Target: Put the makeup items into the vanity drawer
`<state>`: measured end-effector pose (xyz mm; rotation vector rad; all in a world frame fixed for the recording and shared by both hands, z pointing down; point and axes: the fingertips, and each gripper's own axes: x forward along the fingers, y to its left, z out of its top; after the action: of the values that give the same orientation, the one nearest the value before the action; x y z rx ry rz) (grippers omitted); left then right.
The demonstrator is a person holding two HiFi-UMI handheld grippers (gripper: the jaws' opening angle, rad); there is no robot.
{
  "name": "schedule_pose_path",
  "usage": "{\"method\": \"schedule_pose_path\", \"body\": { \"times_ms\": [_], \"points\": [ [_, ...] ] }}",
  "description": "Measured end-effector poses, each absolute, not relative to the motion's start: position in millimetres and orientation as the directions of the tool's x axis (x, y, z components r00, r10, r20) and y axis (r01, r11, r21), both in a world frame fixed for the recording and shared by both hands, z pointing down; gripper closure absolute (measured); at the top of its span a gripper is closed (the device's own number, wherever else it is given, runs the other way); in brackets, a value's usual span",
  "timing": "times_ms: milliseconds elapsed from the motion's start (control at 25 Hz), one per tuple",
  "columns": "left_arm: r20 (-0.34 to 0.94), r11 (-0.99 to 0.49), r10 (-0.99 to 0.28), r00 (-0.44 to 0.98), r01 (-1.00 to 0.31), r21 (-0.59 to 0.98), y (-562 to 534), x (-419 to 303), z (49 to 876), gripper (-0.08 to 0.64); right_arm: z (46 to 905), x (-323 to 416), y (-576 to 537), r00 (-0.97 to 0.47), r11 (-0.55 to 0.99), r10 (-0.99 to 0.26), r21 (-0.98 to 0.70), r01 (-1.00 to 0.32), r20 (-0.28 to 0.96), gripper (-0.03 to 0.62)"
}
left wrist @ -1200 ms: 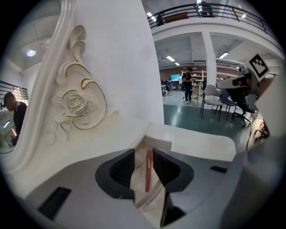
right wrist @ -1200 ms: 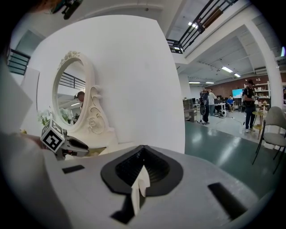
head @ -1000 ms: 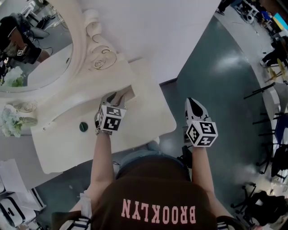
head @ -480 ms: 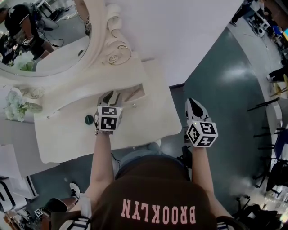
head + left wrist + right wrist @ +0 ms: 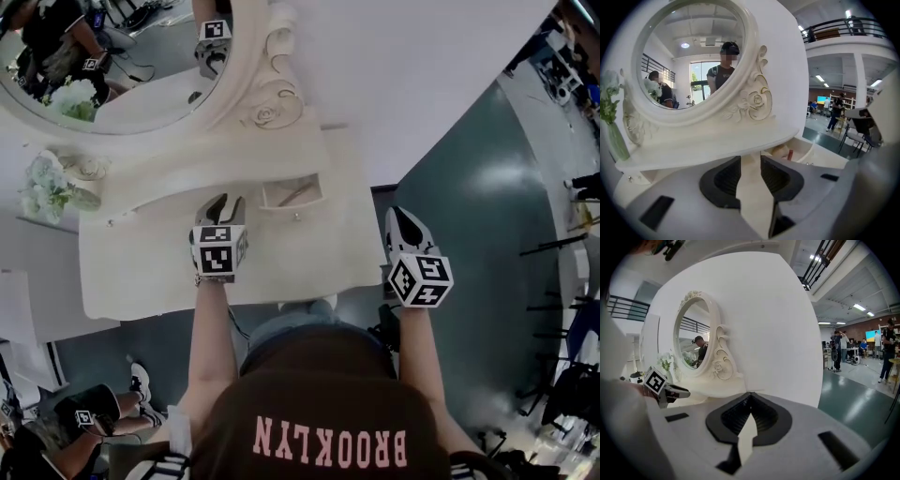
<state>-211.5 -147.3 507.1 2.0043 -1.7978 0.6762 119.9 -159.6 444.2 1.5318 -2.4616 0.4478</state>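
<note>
The white vanity table (image 5: 281, 267) has one small drawer (image 5: 292, 195) standing open at its back right. A thin stick-like item lies in it. In the left gripper view the drawer (image 5: 797, 152) shows a small red item (image 5: 790, 153). My left gripper (image 5: 221, 208) hovers over the tabletop just left of the drawer, open, with nothing between its jaws (image 5: 751, 164). My right gripper (image 5: 405, 223) hangs over the floor off the table's right edge. Its jaws meet at the tips (image 5: 750, 397) and hold nothing. The left gripper (image 5: 663, 387) also appears in the right gripper view.
An oval mirror (image 5: 112, 66) in a carved frame rises at the back left, with a vase of white flowers (image 5: 52, 183) beside it. A white wall stands behind. Grey floor (image 5: 478, 187) lies to the right. A person's shoes (image 5: 136, 384) show at lower left.
My left gripper has drawn back leftwards from the drawer mouth and rolled. The small dark green round thing seen beside it earlier is out of sight. The right gripper looks much the same.
</note>
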Motion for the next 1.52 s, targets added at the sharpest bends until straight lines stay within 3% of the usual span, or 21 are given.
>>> {"method": "schedule_pose_path", "body": {
  "times_ms": [360,680,1520],
  "points": [
    [0.583,-0.012,-0.813,-0.007,-1.0,-0.029,-121.7,-259.2,514.2,0.448,446.9,81.0,-163.2,-0.496,0.474,-0.801,-0.15,-0.868,0.336,0.595],
    [0.611,0.06,-0.789,-0.064,-0.998,-0.026,-102.8,-295.6,525.2,0.398,445.9,48.7,-165.7,-0.532,0.516,-0.772,-0.147,-0.844,0.347,0.595],
    [0.711,0.144,-0.7,-0.071,-0.989,0.043,-70.8,-325.5,590.7,0.351,484.6,9.6,-159.8,-0.546,0.547,-0.709,-0.141,-0.825,0.447,0.595]
  ]
}}
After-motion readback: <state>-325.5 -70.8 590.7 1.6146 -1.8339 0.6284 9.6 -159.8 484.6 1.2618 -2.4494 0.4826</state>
